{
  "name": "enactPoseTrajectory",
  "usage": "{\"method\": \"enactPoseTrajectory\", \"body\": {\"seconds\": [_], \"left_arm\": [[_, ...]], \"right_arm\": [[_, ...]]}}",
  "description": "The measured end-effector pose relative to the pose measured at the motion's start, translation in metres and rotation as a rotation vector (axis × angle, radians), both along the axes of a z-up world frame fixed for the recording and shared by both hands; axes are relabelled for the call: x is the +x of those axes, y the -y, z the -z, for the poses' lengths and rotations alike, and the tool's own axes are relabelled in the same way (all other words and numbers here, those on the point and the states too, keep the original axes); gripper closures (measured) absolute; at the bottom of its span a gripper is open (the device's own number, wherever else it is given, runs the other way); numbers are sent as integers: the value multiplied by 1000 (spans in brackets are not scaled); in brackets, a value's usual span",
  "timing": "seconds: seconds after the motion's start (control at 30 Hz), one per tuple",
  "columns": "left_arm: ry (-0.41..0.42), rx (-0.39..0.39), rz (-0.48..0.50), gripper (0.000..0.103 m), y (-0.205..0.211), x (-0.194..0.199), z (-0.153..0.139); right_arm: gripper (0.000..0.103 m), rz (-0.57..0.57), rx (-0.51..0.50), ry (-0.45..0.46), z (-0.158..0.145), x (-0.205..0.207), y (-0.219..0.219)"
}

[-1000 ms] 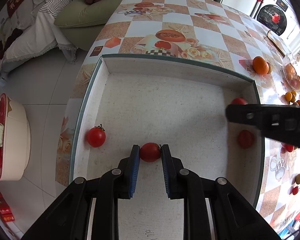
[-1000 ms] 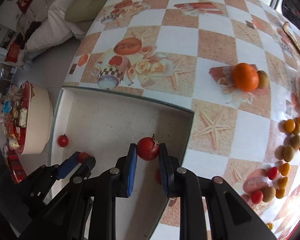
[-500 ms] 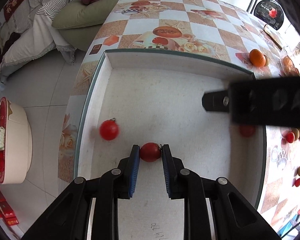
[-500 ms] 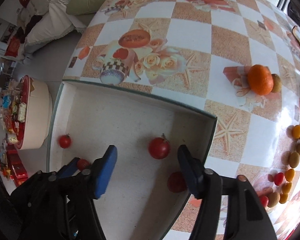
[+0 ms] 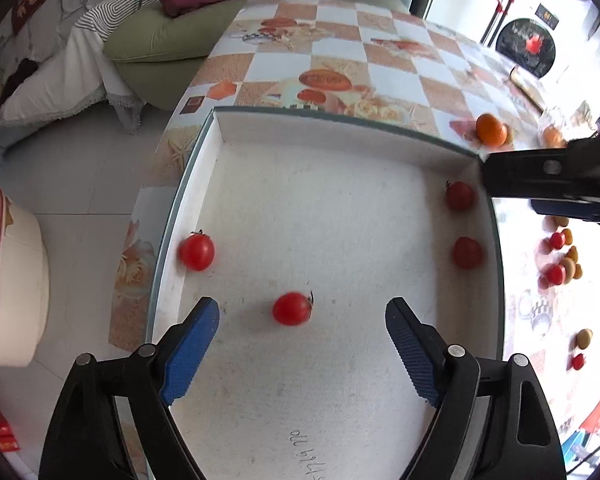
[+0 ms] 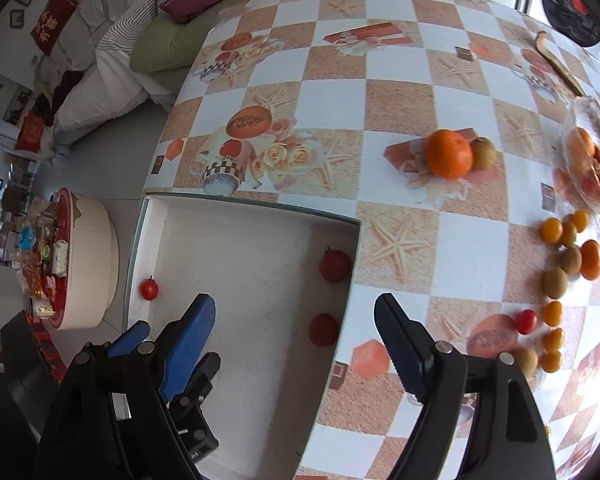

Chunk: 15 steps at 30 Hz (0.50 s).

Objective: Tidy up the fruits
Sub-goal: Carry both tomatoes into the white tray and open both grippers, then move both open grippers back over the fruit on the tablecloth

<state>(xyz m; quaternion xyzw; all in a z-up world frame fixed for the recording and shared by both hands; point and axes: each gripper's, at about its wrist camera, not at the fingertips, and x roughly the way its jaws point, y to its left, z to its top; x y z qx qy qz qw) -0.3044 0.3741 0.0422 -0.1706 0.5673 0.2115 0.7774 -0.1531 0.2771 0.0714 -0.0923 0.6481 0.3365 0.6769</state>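
both grippers have just been opening, and nothing sits pinched in either one. the left gripper [image 5: 302,316] hangs over the tray [image 5: 340,132] with its jaws wide, a tomato [image 5: 291,308] lying loose on the tray floor between them, touching neither pad. it looks a little blurred, so likely not settled. the right gripper [image 6: 294,318] is wide too, hovering over the tray's right edge, nothing between its jaws.

tray count from the left view: four tomatoes. one against the left wall [image 5: 197,251], the loose one near the middle, and two by the right wall, one nearer the far corner [image 5: 459,195] and one nearer the camera [image 5: 467,252].

how will these handle? small, light, round, smooth-skinned, so they should roll at a nudge and slip from a skewed pinch. soft as well; a hard squeeze could split the skin. best guess is to take one across its widest part, pads square, gentle close.

out on the tabletop [image 6: 396,96] waits more: an orange [image 6: 448,154], a cluster of small orange and brownish fruits [image 6: 571,248] with a few red tomatoes among them. a clear bowl [image 6: 580,120] at the right edge holds orange fruit.
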Motion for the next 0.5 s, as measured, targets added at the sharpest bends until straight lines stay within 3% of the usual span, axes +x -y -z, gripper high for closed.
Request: {"method": "enactPoseTrajectory", "body": {"seconds": [0.33, 0.5], "left_arm": [[-74, -19, 47, 17, 21, 3, -3], [-55, -16, 89, 17, 45, 8, -18]], "right_arm": [[16, 54, -39, -3, -8, -7, 57], [16, 116, -70, -4, -8, -8, 101]]}}
